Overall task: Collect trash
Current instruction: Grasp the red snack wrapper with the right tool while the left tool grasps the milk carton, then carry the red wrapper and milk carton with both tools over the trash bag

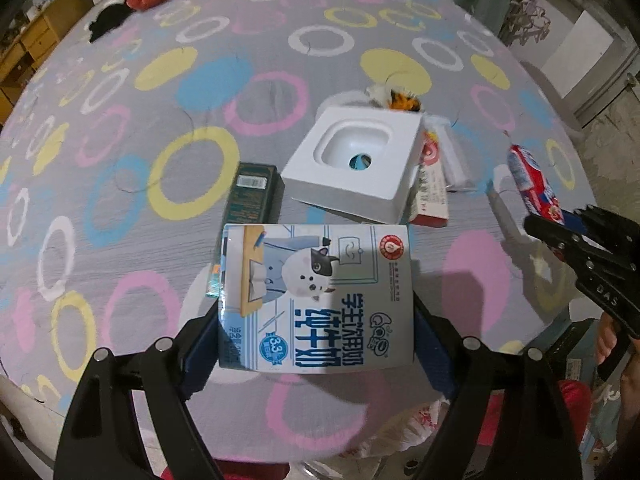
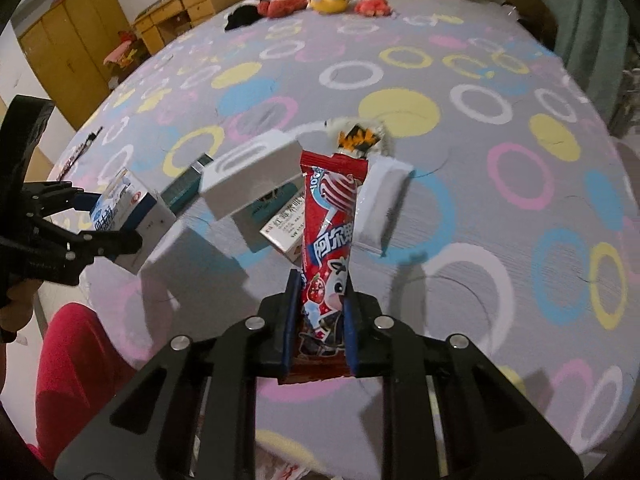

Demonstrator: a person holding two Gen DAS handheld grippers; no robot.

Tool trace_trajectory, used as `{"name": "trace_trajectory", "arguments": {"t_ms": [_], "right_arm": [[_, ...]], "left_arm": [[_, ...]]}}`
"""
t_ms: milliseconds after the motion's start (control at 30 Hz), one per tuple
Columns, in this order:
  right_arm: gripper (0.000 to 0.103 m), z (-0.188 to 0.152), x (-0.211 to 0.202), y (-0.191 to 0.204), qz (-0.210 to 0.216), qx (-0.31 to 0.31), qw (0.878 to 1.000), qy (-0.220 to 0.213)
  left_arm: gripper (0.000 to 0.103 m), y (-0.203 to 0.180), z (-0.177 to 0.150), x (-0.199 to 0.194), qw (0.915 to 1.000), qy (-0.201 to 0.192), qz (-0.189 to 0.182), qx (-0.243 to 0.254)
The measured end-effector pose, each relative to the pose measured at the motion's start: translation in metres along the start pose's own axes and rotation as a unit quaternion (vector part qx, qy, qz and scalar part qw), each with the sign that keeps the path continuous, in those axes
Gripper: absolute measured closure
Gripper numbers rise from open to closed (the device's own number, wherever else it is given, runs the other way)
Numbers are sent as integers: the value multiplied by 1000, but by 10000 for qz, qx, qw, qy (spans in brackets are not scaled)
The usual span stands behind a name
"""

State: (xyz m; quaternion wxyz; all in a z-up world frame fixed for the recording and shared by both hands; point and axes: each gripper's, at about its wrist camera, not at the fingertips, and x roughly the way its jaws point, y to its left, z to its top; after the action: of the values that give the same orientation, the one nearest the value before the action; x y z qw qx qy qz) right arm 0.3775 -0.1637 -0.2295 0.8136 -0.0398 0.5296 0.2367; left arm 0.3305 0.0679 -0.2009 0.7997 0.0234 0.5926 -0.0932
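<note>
A: Blue-and-white cardboard milk carton is clamped flat between your left gripper fingers, lifted above the ringed grey bed cover.

B: And my right gripper?

A: Nearly closed on the tail of the red plastic candy wrapper, which stands upright.

B: Risks?

A: That thin film could slide out; the carton could twist if you tilt it. The white moulded packaging tray and dark green box remain behind.

B: Writing?

A: "3.3" shows on the carton; the wrapper's Chinese lettering is only partly legible.
</note>
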Motion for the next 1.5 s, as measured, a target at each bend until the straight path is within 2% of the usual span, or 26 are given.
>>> {"name": "trace_trajectory", "arguments": {"t_ms": [200, 400, 633, 1067, 1300, 1500], "right_arm": [[84, -15, -64, 21, -149, 8, 9990, -413], [84, -41, -124, 51, -170, -32, 9973, -713], [84, -87, -163, 95, -181, -124, 9967, -777], [84, -171, -172, 137, -113, 61, 9981, -599], [84, -202, -158, 149, -284, 52, 9988, -407], [84, -221, -136, 151, -358, 119, 9990, -229]], "left_arm": [[22, -19, -19, -53, 9994, -326, 88, 102], [22, -44, -63, -104, 9975, -628, 72, 329], [22, -69, -117, -132, 9962, -717, -36, 501], [22, -97, -200, -121, 9959, -498, -87, 747], [22, -103, -226, -95, 9964, -312, -123, 785], [22, -101, -235, -66, 9974, -51, -175, 702]]}}
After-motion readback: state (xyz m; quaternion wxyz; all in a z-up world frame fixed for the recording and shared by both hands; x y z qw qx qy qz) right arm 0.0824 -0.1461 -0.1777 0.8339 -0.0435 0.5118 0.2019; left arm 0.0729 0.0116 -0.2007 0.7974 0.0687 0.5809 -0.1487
